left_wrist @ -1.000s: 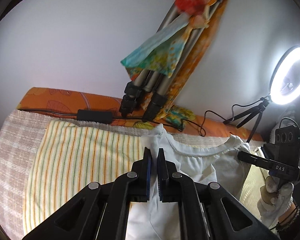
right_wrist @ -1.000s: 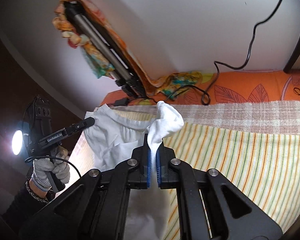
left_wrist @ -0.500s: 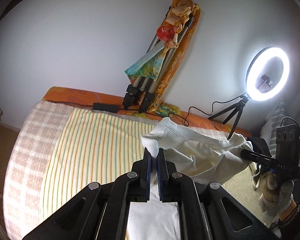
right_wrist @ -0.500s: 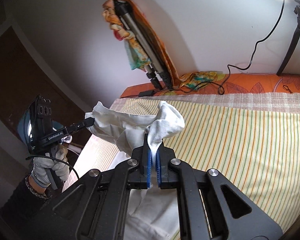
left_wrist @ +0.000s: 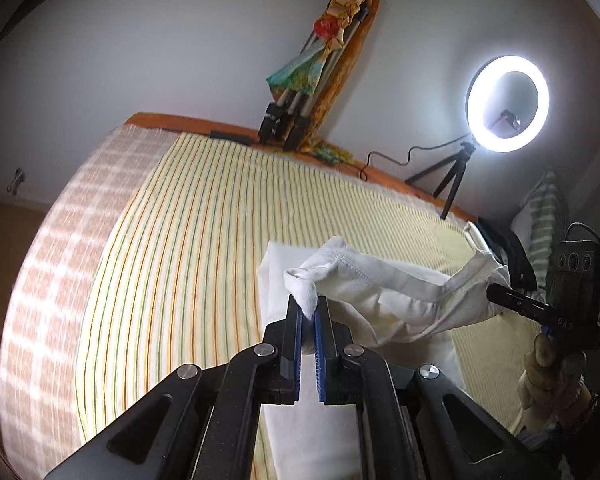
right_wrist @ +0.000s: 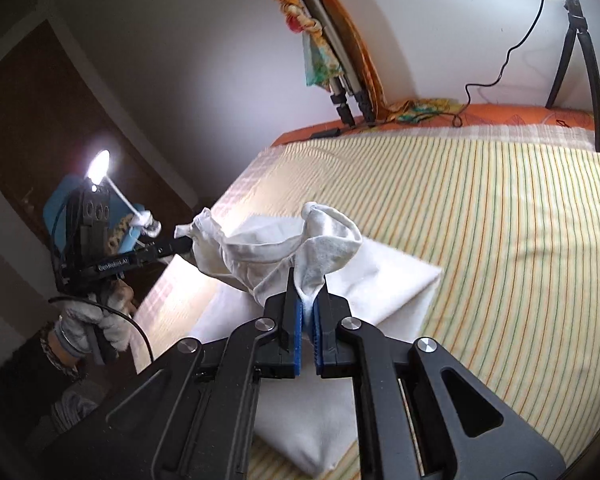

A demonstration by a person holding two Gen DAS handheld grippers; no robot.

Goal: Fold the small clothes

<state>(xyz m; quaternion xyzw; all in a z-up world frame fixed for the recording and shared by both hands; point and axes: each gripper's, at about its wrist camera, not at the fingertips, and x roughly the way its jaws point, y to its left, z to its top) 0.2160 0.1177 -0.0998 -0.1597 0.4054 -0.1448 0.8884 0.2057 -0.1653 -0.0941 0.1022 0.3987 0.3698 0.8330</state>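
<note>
- White garment [left_wrist: 384,304] hangs lifted between the two grippers, its lower part lying folded on the bed's striped sheet [left_wrist: 188,248] just under and ahead of the fingers.
- Left gripper [left_wrist: 308,320]: its blue-padded fingers are clamped on a bunched corner of the cloth, which pokes up between the tips.
- Right gripper [right_wrist: 309,308]: its fingers are likewise pressed together on another bunched corner, the fabric flaring above the tips.
- From the left wrist view, the right gripper sits to the right of the fingers, held by a gloved hand [left_wrist: 548,380], with the cloth stretched across to it.
- From the right wrist view, the left gripper sits to the left of the fingers, in the other gloved hand [right_wrist: 88,324].
- Beyond the fingertips the striped sheet runs to an orange edge at the wall.
- Farther off, a folded tripod wrapped in colourful cloth [left_wrist: 320,76] leans on the wall.
- Far right of it stands a lit ring light [left_wrist: 507,104] on a small tripod.
</note>
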